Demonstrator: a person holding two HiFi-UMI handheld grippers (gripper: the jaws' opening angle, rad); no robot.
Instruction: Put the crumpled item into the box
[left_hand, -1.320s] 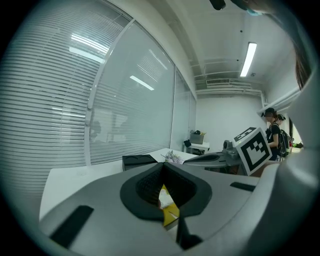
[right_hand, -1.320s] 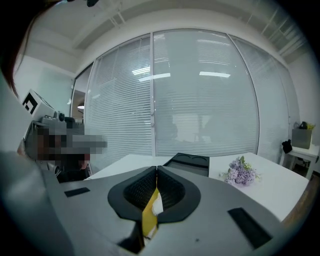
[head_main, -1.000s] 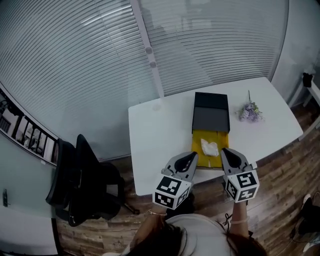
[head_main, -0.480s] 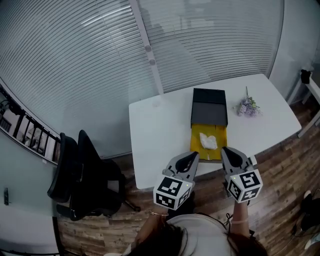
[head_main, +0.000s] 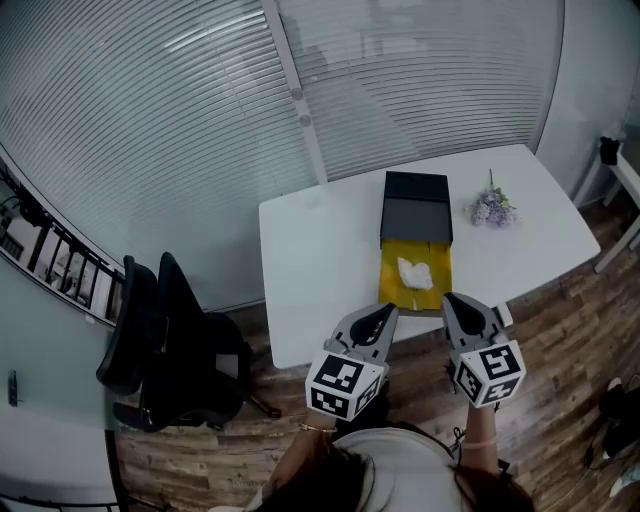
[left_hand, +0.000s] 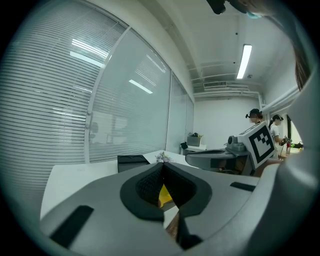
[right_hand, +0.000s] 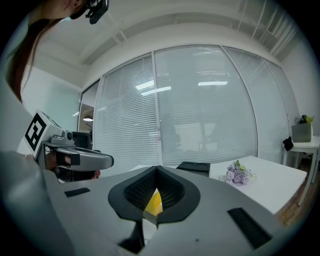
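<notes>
Head view: crumpled white wad (head_main: 415, 272) lies inside the yellow bottom of the box (head_main: 392, 292) on the table (head_main: 320, 250); flowers (head_main: 492, 208) to the right. Both grippers off the near edge.
Left gripper view: left gripper (left_hand: 162, 168) pressed together, nothing between.
Right gripper view: right gripper (right_hand: 157, 170) likewise closed, empty.

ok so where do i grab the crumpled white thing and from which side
Pinch the raised, bunched middle of the crumpled item, coming down from above: it lies low in the yellow tray, whose walls would probably block a sideways approach.
</notes>
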